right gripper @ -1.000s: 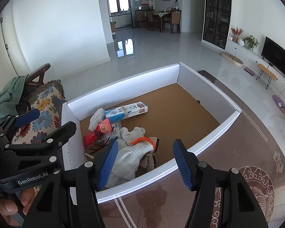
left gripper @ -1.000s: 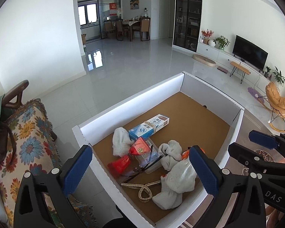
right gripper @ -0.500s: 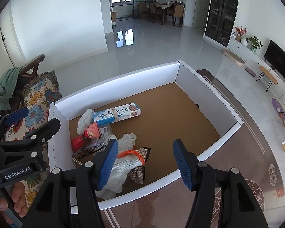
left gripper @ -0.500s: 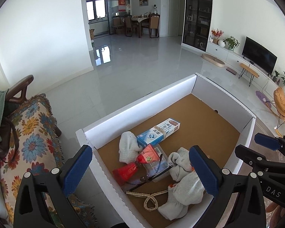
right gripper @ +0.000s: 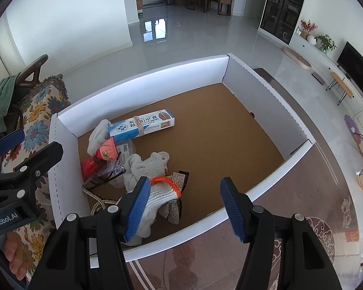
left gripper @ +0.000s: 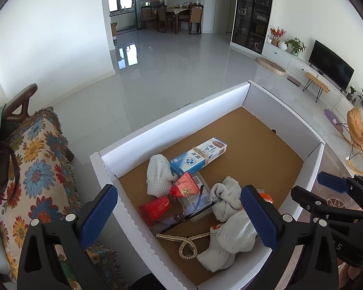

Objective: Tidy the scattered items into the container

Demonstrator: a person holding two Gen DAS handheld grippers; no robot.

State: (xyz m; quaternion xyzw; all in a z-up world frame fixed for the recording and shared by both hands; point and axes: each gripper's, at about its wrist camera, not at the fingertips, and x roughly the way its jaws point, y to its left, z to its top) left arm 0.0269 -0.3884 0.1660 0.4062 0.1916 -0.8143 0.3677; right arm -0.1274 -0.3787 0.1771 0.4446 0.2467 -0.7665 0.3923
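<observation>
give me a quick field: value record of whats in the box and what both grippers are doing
container: white-walled box with a brown floor, on a patterned rug
contents: blue and white carton, red pouch, glasses, bead strand, white gloves, sparkly item
where contents lie: bunched at the left end of the box; the right part of the floor is bare
left gripper: open, nothing between its fingers, above the box's left end
right gripper: open, nothing held, above the near wall

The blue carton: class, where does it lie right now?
In both views the blue carton lies inside the white box near its far wall, one end over a white sock.
</observation>
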